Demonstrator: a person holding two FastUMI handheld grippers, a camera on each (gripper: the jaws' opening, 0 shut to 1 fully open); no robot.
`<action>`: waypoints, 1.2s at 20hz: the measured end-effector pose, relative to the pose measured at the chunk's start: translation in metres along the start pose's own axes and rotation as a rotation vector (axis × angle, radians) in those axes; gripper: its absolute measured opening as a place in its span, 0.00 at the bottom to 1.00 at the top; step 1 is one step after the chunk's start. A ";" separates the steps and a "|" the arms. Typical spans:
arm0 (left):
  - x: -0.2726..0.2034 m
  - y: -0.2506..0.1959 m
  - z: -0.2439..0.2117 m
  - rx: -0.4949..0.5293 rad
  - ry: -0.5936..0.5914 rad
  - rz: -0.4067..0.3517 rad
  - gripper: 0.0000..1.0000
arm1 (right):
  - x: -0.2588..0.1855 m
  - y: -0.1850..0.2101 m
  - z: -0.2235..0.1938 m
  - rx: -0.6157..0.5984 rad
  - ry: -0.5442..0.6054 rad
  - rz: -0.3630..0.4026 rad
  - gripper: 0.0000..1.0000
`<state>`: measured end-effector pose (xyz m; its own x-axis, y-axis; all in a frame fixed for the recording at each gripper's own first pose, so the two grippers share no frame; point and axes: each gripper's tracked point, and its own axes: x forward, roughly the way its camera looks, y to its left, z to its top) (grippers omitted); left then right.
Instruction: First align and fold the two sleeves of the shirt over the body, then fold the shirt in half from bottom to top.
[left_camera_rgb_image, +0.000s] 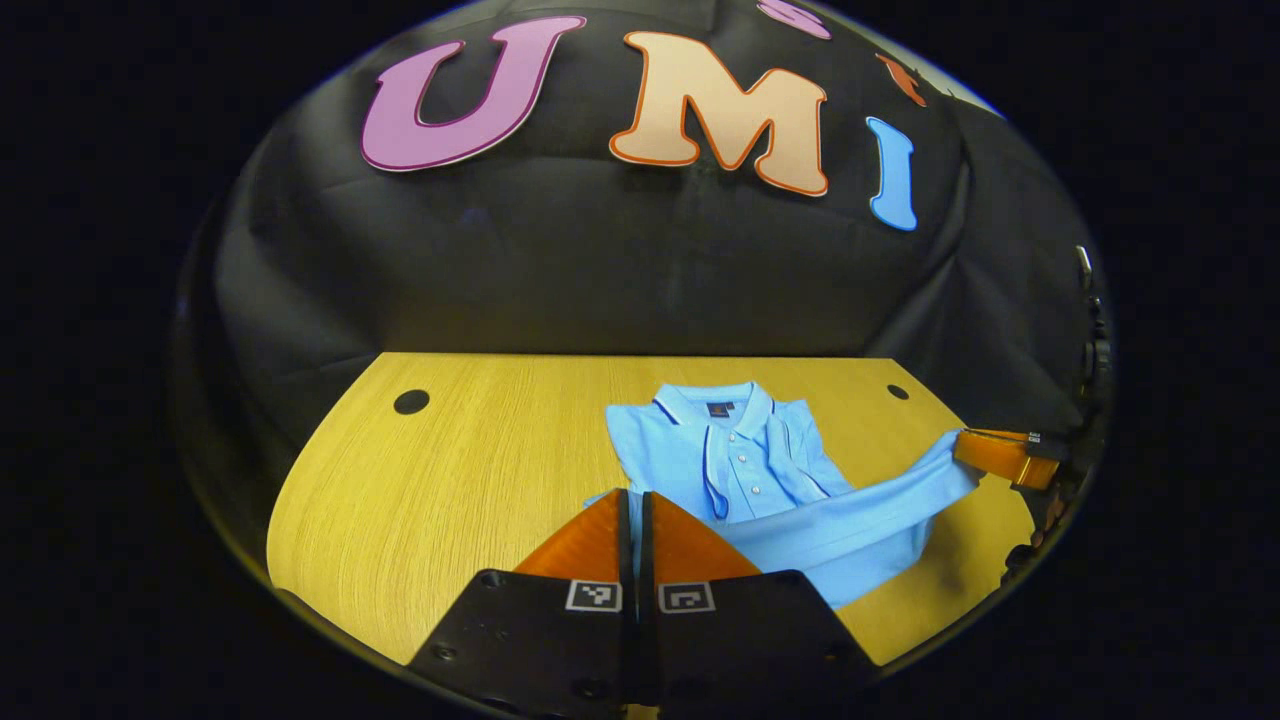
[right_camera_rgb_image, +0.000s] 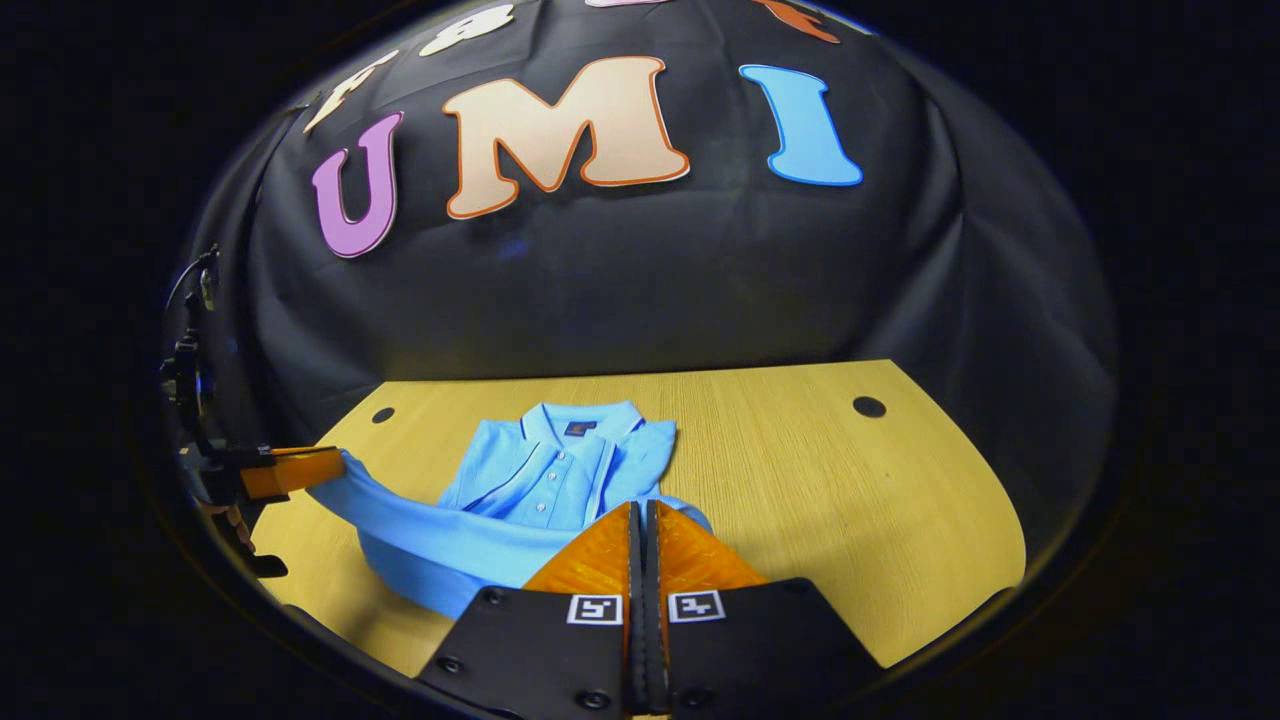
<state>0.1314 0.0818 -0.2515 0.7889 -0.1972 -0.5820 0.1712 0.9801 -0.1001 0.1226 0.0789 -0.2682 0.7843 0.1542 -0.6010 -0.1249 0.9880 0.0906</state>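
wooden surface (left_camera_rgb_image: 420, 480) under black cloth. shirt (left_camera_rgb_image: 740, 470) lies sleeves folded, collar far from both grippers. left gripper (left_camera_rgb_image: 636, 500) and right gripper (right_camera_rgb_image: 642, 510) each pinch a hem corner, hem stretched between them; fold runs straight ahead toward the collar.

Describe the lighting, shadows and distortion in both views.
Left gripper view: fisheye bends the yellow wooden table's far edge; the light blue polo shirt is sharp and evenly lit. Right gripper view: same bowing; soft shadow under the shirt's lifted hem; wall dim.
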 end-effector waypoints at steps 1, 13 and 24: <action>0.011 0.003 0.004 0.000 0.003 0.004 0.00 | 0.012 0.001 0.005 0.000 -0.002 -0.007 0.02; 0.146 0.028 0.025 -0.009 0.000 -0.004 0.00 | 0.155 -0.006 0.024 0.073 0.003 -0.095 0.02; 0.162 0.025 0.036 0.001 -0.078 -0.017 0.95 | 0.175 -0.007 0.025 -0.008 -0.063 -0.138 1.00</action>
<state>0.2848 0.0741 -0.3197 0.8297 -0.2147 -0.5153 0.1852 0.9767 -0.1088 0.2762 0.0990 -0.3543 0.8309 0.0170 -0.5561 -0.0179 0.9998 0.0039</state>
